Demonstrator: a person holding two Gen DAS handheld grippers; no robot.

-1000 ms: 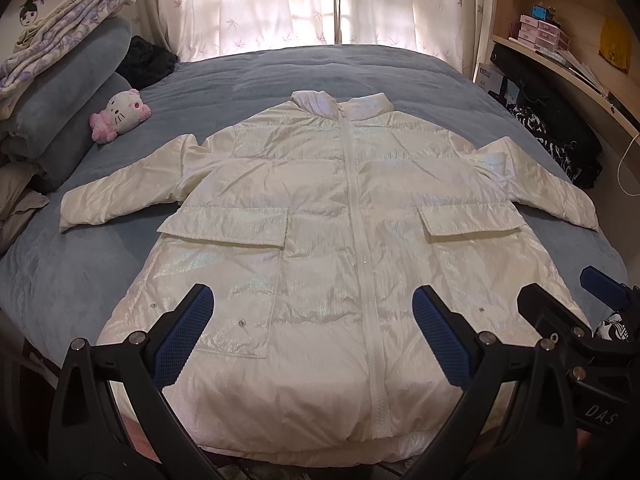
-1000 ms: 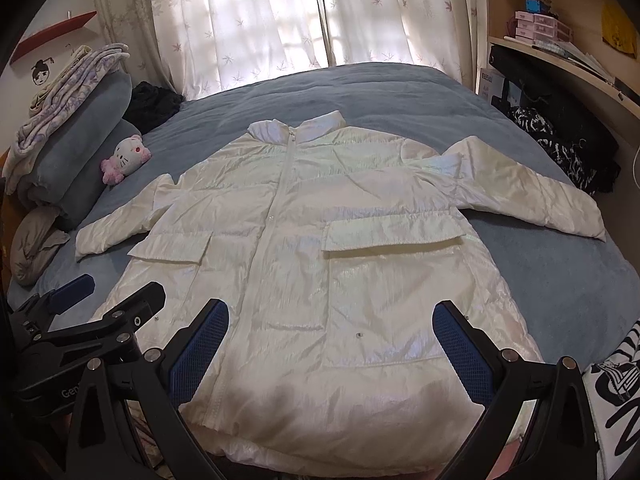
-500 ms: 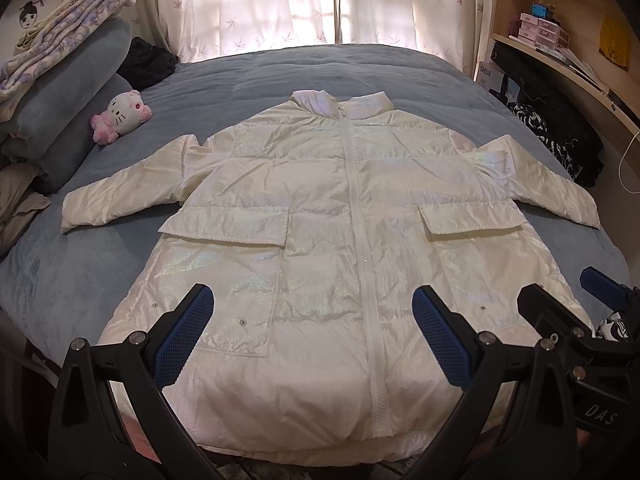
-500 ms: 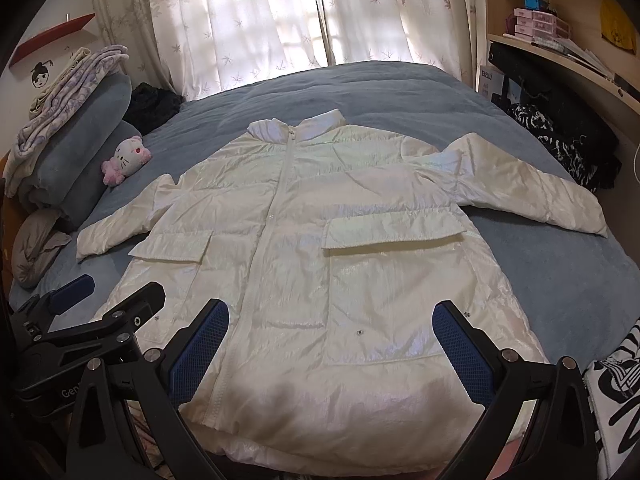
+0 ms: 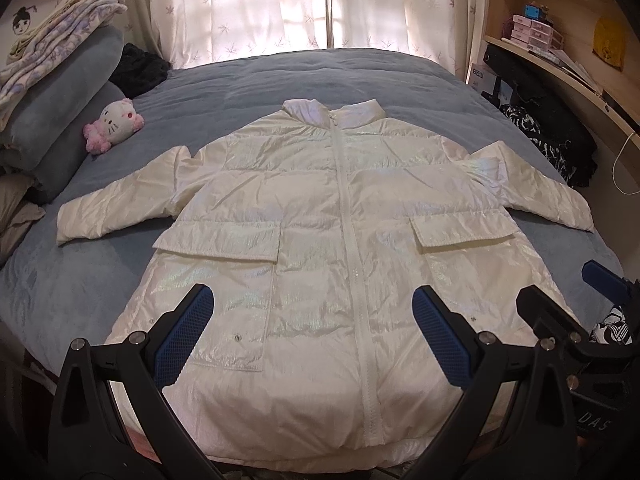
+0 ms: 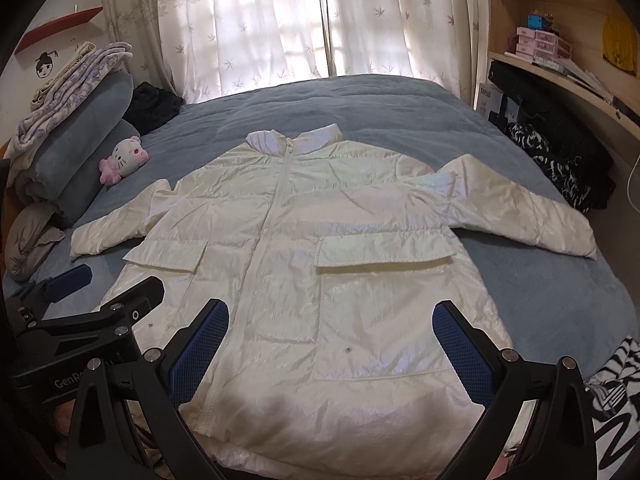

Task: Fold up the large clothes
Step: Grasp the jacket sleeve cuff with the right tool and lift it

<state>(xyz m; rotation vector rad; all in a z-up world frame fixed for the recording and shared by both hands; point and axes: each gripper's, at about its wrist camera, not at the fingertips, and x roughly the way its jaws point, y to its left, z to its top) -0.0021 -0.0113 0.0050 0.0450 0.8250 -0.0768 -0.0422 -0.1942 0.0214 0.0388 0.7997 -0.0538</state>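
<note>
Left hand-held gripper (image 5: 308, 336) jaws apart, empty | right hand-held gripper (image 6: 330, 354) same | white jacket (image 5: 340, 264) flat on blue bed (image 5: 320, 76), collar far, hem near, sleeves spread | curtains (image 5: 320, 4) far

Blue-grey bed (image 5: 304, 80) before sunlit leaf-print curtains (image 5: 280, 4) — wooden shelves (image 5: 560, 60) at right.

White jacket (image 5: 320, 240) — blue bedspread (image 5: 320, 76) — pink-white plush (image 5: 114, 124).

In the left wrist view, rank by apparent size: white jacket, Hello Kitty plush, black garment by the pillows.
1. white jacket
2. black garment
3. Hello Kitty plush
The last two look close in size; the garment is farther and partly hidden, so unsure.
</note>
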